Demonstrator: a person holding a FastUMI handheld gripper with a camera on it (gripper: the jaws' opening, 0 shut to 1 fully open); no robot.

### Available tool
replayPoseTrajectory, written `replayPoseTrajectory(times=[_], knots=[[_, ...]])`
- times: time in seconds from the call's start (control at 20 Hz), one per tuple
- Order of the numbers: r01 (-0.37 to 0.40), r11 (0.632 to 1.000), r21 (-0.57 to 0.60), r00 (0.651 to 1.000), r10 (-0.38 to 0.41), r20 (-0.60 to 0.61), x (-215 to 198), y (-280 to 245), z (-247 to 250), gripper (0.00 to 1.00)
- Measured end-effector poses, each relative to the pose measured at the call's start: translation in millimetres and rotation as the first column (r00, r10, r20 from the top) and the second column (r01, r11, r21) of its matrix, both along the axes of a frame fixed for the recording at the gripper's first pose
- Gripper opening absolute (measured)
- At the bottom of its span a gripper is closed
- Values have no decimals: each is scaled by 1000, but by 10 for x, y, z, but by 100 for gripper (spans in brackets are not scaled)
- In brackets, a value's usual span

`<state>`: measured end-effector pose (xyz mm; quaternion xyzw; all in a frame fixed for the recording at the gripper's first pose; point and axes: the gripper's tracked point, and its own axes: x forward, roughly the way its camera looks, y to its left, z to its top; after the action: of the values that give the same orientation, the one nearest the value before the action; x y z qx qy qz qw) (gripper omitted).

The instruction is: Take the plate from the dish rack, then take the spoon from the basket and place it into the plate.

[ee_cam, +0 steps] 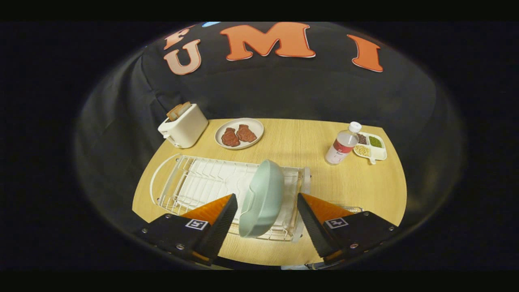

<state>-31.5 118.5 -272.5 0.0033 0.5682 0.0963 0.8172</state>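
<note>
Gripper view: we hold the gripper [265, 211] with fingers spread wide, the pale green plate [262, 198] standing on edge between them at the dish rack's [190, 182] right end; we should straddle its rim squarely before closing.

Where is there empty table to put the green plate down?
Bare wood lies between the dish rack and the bottle, and in front of the bottle. The toaster and meat plate crowd the back. The open gripper straddles the green plate.
</note>
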Motion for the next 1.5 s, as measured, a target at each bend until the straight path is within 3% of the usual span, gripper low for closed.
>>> replayPoseTrajectory(times=[0.15,0.35,0.5,0.7,0.95,1.15,1.3,1.5], knots=[[-10,1000,-21,999,9,-47,-4,51,-161,82],[-9,999,-53,993,3,-115,-46,86,-328,64],[6,996,-90,988,-20,-156,-96,89,-410,46],[47,981,-187,982,-79,-170,-145,-15,-397,36],[102,953,-285,987,-134,-93,-30,-114,-248,25],[104,921,-375,994,-109,8,95,-219,-15,23],[147,941,-305,989,-149,17,30,-66,145,22],[181,941,-285,984,-175,46,-111,-174,357,21]])
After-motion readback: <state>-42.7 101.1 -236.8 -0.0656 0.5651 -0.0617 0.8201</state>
